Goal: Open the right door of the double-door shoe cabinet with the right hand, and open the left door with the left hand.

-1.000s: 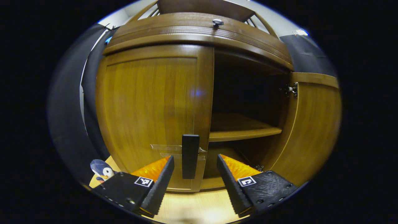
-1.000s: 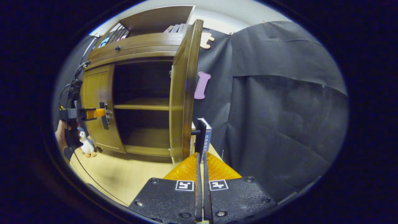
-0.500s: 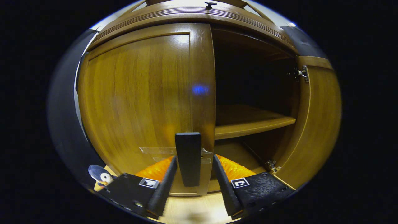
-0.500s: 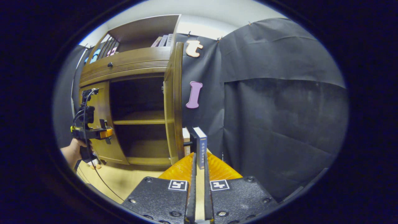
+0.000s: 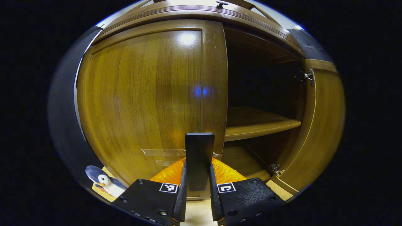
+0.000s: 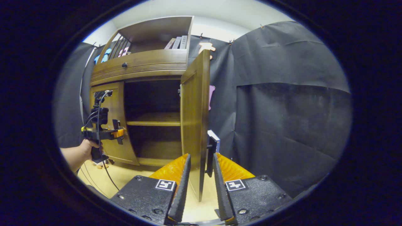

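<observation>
Now we are clamping the left hand-held gripper (image 5: 198, 201) on the left door's handle (image 5: 199, 160); that rigid hinged left door (image 5: 150, 94) is lying closed beside the swung-out right door (image 6: 194, 125), whose handle (image 6: 209, 157) is standing between the right hand-held gripper (image 6: 201, 188)'s parted, untouching fingers.

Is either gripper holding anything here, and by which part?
The left gripper clamps the left door's handle near its lower end. The right gripper is open, holding nothing.

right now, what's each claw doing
Left claw: shut on the left door handle.
Right claw: open, fingers apart around the right door edge and its handle.
</observation>
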`<control>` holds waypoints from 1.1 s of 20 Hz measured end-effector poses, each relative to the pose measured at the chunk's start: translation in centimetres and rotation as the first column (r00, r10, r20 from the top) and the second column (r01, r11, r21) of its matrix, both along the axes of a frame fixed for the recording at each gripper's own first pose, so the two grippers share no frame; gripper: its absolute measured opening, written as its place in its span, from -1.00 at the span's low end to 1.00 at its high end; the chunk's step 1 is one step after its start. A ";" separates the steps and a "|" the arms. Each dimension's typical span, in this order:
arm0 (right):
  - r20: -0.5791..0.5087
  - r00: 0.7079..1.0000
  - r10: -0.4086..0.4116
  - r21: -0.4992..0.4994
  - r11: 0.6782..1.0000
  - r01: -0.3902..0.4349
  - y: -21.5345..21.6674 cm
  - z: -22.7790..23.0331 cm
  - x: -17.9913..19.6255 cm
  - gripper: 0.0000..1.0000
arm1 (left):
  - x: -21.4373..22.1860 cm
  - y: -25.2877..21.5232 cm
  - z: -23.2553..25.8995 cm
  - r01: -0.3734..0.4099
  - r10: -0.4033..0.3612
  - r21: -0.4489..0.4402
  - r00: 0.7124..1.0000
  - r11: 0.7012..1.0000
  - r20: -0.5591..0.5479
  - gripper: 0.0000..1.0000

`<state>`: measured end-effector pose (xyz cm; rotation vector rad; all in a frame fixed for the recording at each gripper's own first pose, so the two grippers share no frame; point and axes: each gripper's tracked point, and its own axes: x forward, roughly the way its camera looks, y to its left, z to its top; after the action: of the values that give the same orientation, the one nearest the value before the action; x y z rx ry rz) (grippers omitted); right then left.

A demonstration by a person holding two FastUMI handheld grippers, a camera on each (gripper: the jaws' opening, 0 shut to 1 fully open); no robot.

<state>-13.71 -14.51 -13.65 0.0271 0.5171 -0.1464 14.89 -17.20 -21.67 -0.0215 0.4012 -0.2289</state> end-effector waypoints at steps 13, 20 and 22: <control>0.024 0.994 0.103 0.007 0.995 -0.103 3.8 -0.1 2.0 0.10 | -2.9 0.7 0.5 0.018 -0.018 0.007 1.000 1.000 -0.009 -0.51; 0.038 0.982 0.183 0.014 0.983 -0.184 6.4 -0.7 3.2 0.11 | -6.0 2.2 0.9 0.019 -0.019 -0.003 0.999 1.000 -0.030 -0.51; 0.037 0.978 0.205 0.021 0.978 -0.206 7.3 -1.0 3.4 0.11 | -6.9 2.7 1.1 0.013 -0.013 -0.005 1.000 1.000 -0.026 -0.51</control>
<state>-10.31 -7.20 -14.62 0.0001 0.4843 0.0629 8.00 -14.45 -20.60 -0.0271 0.4271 -0.2427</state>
